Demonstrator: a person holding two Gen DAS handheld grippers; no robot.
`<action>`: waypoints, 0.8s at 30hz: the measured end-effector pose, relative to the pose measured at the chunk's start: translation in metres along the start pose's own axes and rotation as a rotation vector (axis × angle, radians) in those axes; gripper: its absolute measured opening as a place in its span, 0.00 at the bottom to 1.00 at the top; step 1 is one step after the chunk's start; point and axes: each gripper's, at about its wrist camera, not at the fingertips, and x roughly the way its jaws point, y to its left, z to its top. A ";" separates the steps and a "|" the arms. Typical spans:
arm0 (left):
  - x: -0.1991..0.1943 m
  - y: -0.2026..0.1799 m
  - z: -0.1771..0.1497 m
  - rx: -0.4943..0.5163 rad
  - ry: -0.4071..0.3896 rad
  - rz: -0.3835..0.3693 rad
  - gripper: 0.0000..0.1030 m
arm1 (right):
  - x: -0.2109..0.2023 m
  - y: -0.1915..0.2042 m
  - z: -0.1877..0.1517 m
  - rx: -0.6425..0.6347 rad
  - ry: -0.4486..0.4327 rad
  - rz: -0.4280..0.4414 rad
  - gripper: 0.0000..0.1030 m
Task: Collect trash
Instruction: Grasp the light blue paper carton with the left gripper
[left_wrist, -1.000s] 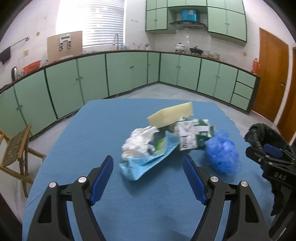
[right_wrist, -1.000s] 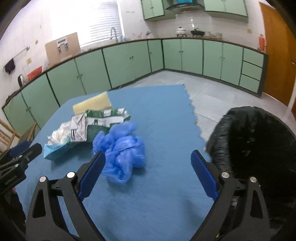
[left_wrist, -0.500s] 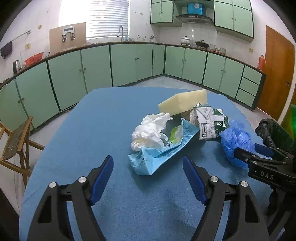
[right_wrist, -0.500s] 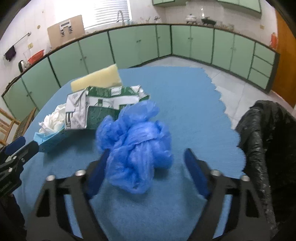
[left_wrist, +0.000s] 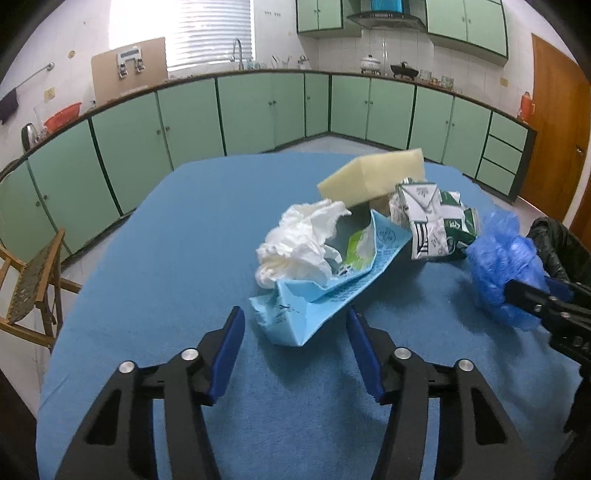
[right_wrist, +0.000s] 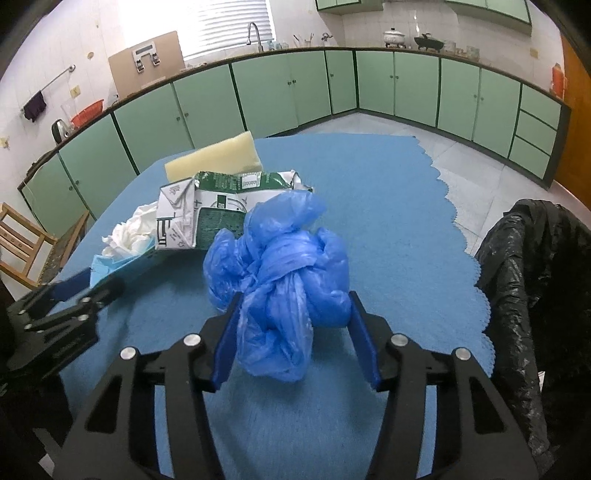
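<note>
Left wrist view: left gripper (left_wrist: 295, 347) lower and nearer than a second ago, jaws closing, still apart. Nothing between pads; light-blue wrapper (left_wrist: 325, 291) on the blue table (left_wrist: 166, 258) just ahead of the fingertips, untouched. White tissue wad (left_wrist: 299, 243) resting on the wrapper; green-and-white carton (left_wrist: 432, 225) right of the wrapper; yellow sponge (left_wrist: 373, 177) behind the wrapper. Pickup not yet secured. Print on wrapper and carton too small to read.

Right wrist view: right gripper (right_wrist: 295, 343) advanced since a second ago, jaws closing around the blue plastic bag (right_wrist: 280, 273). Left pad against the bag; contact at right pad not certain. Black bin bag (right_wrist: 535, 277) right of the blue plastic bag, well placed for the drop. No legible text.
</note>
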 end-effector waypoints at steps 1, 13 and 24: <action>0.002 -0.001 0.001 0.001 0.009 -0.004 0.54 | -0.002 0.000 0.000 0.002 -0.002 0.001 0.51; -0.006 -0.010 0.004 -0.019 0.030 -0.037 0.17 | -0.013 -0.006 0.000 0.019 -0.015 -0.001 0.51; -0.040 -0.024 -0.009 -0.021 0.041 -0.122 0.16 | -0.031 -0.007 -0.005 0.025 -0.041 0.001 0.51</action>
